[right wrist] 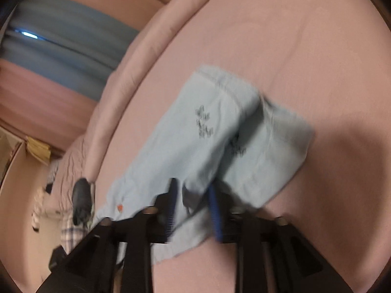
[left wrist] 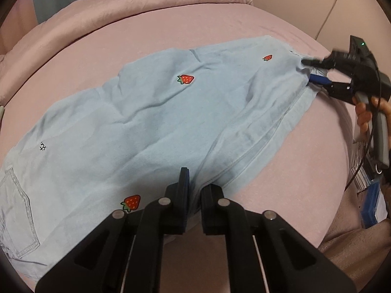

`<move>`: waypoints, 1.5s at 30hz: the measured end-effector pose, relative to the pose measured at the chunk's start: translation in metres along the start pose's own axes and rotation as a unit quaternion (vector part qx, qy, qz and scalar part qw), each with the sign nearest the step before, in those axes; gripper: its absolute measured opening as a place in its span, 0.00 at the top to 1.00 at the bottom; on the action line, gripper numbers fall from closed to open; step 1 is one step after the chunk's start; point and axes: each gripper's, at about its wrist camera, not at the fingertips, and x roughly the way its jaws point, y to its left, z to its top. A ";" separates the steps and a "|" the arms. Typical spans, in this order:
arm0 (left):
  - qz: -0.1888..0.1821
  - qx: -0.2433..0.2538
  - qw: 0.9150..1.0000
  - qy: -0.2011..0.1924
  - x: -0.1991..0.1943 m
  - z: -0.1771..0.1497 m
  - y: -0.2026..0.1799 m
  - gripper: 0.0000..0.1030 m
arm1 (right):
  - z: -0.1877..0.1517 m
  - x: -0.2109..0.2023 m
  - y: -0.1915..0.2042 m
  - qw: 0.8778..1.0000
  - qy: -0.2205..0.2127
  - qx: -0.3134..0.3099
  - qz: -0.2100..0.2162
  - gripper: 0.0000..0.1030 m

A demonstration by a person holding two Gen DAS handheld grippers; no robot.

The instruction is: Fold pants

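Light blue pants (left wrist: 156,119) with red strawberry patches lie spread flat on the pink bed, folded lengthwise, waist and back pocket at the lower left. My left gripper (left wrist: 195,183) sits at the near edge of the pants around the crotch, jaws a little apart with cloth between them. My right gripper (left wrist: 308,69) is at the far right leg end, its fingers straddling the hem. In the blurred right wrist view the leg ends (right wrist: 220,131) lie ahead of my right gripper (right wrist: 193,190), with cloth between its blue pads.
The pink bed sheet (left wrist: 220,19) surrounds the pants, with a rolled pink duvet (left wrist: 102,12) along the far side. A white wall with a cord (left wrist: 327,17) is at the upper right. Clutter lies off the bed's right edge (left wrist: 369,195).
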 end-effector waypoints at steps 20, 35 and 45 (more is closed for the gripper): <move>0.010 0.039 0.999 -0.005 -0.007 -0.007 -0.015 0.90 | 0.004 0.006 -0.012 0.998 -0.006 0.008 -0.069 0.96; -0.060 -0.098 0.992 -0.058 -0.035 0.014 0.025 0.61 | -0.016 0.012 0.106 0.969 -0.016 -0.235 -0.075 0.65; -0.046 -0.064 0.996 -0.031 0.000 -0.013 0.005 0.60 | -0.119 0.091 0.139 0.889 0.105 -0.437 -0.087 0.78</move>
